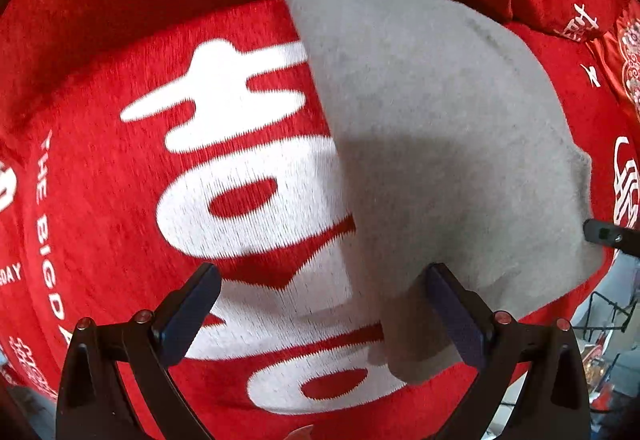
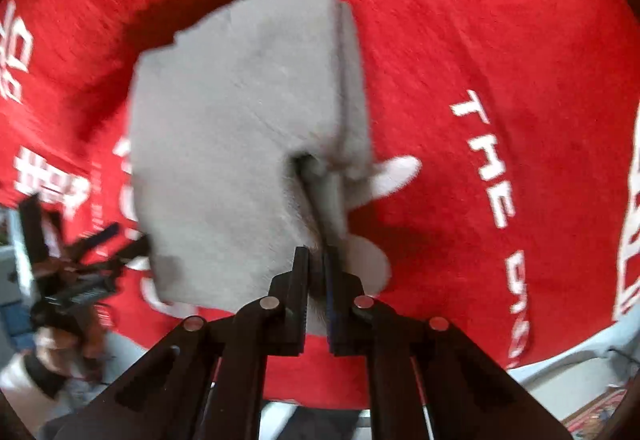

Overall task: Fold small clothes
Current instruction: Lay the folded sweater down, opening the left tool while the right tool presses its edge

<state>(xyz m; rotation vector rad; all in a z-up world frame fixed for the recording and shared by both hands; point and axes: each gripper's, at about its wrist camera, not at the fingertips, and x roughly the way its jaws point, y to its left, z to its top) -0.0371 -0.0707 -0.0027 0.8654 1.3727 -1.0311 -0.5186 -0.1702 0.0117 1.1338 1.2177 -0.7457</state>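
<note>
Right gripper (image 2: pixel 316 260) jaws pinching grey cloth (image 2: pixel 240 128) edge, lifted off red blanket (image 2: pixel 460 100) for folding; left gripper (image 1: pixel 320 296) jaws spread, apparently empty.

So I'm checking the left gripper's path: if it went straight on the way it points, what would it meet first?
Probably the red blanket with white lettering. The open left gripper has the grey cloth's edge just inside its right finger, so it might brush that first; depth is unclear.

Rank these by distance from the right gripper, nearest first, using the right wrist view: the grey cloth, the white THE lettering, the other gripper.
1. Grey cloth: clamped in the right gripper, straight ahead.
2. White THE lettering: on the red blanket, to the right.
3. Left gripper: far left, blurred, at the cloth's edge.
</note>
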